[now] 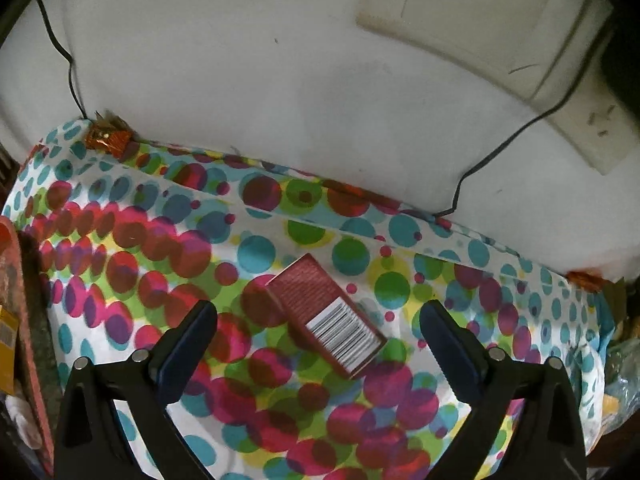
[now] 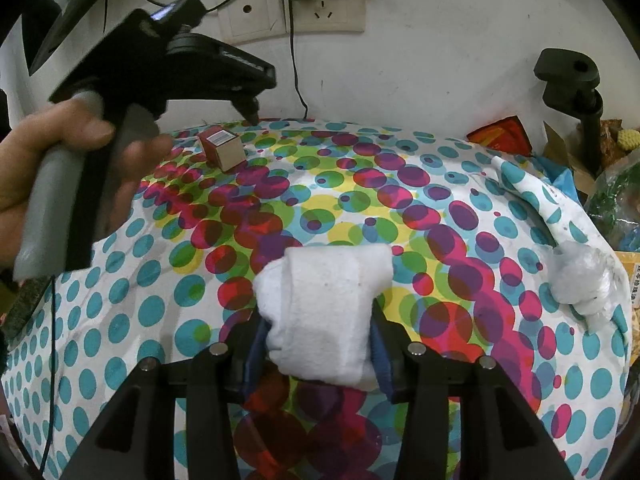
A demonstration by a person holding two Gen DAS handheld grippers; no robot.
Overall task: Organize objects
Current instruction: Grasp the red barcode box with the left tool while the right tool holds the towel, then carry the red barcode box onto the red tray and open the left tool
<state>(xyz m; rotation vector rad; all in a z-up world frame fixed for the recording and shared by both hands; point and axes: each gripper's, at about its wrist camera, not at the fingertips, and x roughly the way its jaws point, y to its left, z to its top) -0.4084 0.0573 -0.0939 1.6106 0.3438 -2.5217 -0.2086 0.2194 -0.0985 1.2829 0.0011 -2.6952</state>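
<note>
A small dark red box (image 1: 320,304) with a barcode label lies on the dotted tablecloth (image 1: 160,240), near the wall. My left gripper (image 1: 319,309) hangs over it, open, with a finger on each side and neither touching it. The right wrist view shows the same box (image 2: 222,146) at the far left, under the left gripper (image 2: 250,110) that a hand (image 2: 60,168) holds. My right gripper (image 2: 318,316) is shut on a rolled white cloth (image 2: 324,304) resting on the tablecloth, with the blue pads (image 2: 256,344) pressing on its two sides.
Wall sockets (image 2: 296,12) with a plugged charger and a hanging cable (image 2: 298,80) are behind the table. A black clamp stand (image 2: 576,80), an orange packet (image 2: 502,136), a crumpled white plastic bag (image 2: 580,280) and other clutter line the right edge. Orange wrappers (image 1: 108,136) sit at the back corner.
</note>
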